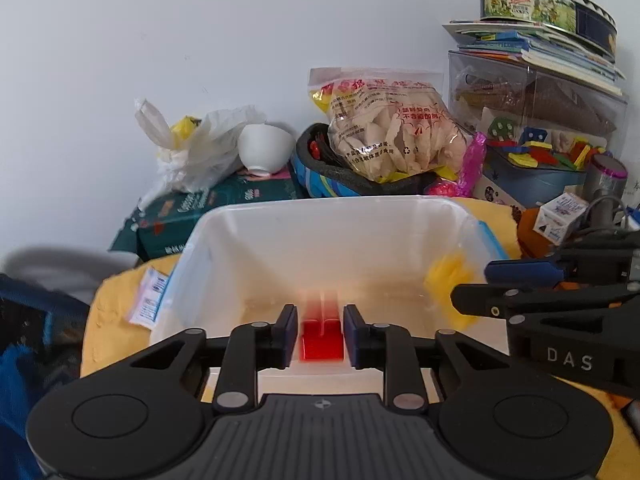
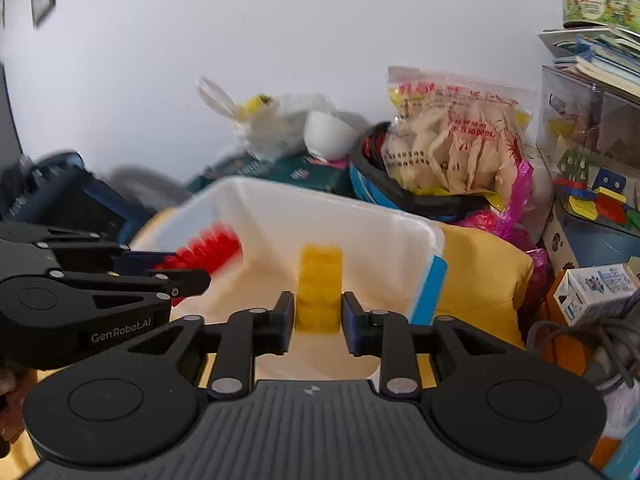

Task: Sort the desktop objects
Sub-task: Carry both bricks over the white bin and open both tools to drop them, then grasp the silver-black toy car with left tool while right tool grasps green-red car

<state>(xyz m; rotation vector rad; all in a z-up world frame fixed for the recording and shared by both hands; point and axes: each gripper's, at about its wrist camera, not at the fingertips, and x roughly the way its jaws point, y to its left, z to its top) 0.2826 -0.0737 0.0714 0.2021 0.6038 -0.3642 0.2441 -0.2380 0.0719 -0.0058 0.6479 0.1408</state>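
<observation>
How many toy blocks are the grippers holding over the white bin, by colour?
Red block, in the left gripper: 1
Yellow block, in the right gripper: 1
Total: 2, both over the white bin; both are blurred.

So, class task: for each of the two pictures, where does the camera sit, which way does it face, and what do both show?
Left wrist: on the left hand-held gripper, facing forward into the white bin; its fingers flank a red block, right hand-held gripper at right.
Right wrist: on the right hand-held gripper, facing the same bin; fingers flank a yellow block.
Shared: bin, both blocks, snack bag.
</observation>
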